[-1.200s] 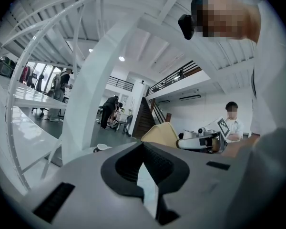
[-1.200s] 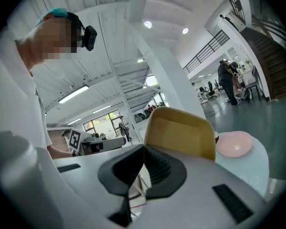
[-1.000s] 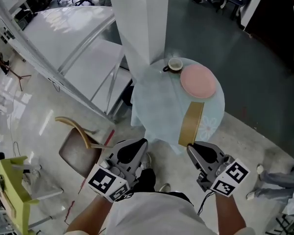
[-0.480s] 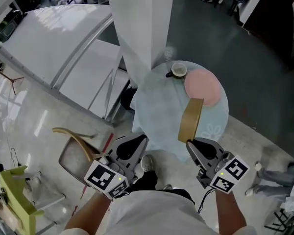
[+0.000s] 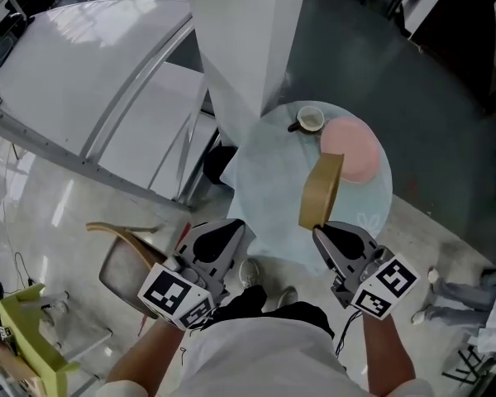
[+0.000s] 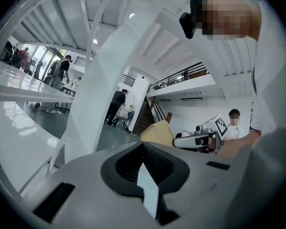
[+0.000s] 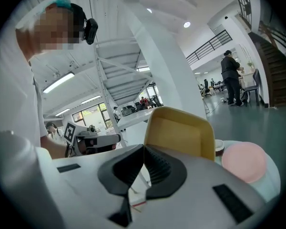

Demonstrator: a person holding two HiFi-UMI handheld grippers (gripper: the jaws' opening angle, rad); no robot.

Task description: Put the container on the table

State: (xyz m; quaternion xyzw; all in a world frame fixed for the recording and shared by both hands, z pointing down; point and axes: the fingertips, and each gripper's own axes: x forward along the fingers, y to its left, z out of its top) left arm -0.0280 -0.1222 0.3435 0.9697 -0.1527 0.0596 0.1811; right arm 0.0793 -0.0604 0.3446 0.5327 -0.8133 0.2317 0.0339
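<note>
**Tan container in the right gripper, not yet on the table**

Nearest the person's body, the left gripper (image 5: 234, 228) has its jaws closed on nothing. Beside it, the right gripper (image 5: 319, 233) is clamped on the near edge of the tan container (image 5: 321, 190). The container stands up from the jaws, its open inside bare, over the round table (image 5: 264, 193). Farther back on the table sit a pink plate (image 5: 352, 149) and a cup (image 5: 310, 120), contents unclear.

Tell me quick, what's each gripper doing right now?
Left gripper: closed, nothing between its fingers.
Right gripper: closed on the wall of the tan container.
</note>
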